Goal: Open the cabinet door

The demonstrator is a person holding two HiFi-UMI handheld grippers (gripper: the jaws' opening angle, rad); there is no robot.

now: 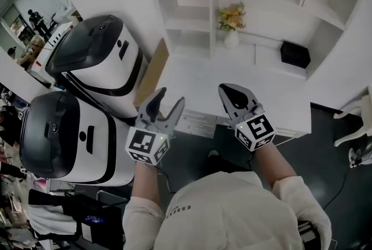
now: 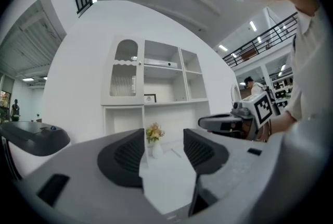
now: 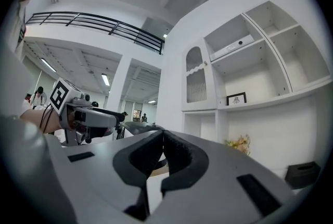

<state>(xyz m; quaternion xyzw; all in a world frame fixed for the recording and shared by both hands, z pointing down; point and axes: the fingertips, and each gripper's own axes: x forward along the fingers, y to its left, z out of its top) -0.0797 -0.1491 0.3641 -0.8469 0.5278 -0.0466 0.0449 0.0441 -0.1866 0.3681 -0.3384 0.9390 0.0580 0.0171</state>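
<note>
The cabinet door [image 2: 123, 76] is a white panel with an arched top and a pane of ribbed glass, set in the upper left bay of the white cabinet [image 2: 171, 104]. It stands upright and shut, flush with its frame, with a small knob [image 2: 139, 63] at its right edge. It lies well apart from the left hand-held gripper [image 1: 171, 97] and the right hand-held gripper [image 1: 232, 92], ahead of and high above both.

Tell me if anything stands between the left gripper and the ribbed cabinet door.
Nothing visible does. The left gripper, jaws apart and empty, has open air up to the cabinet door; the flower vase stands lower, to the door's right.
</note>
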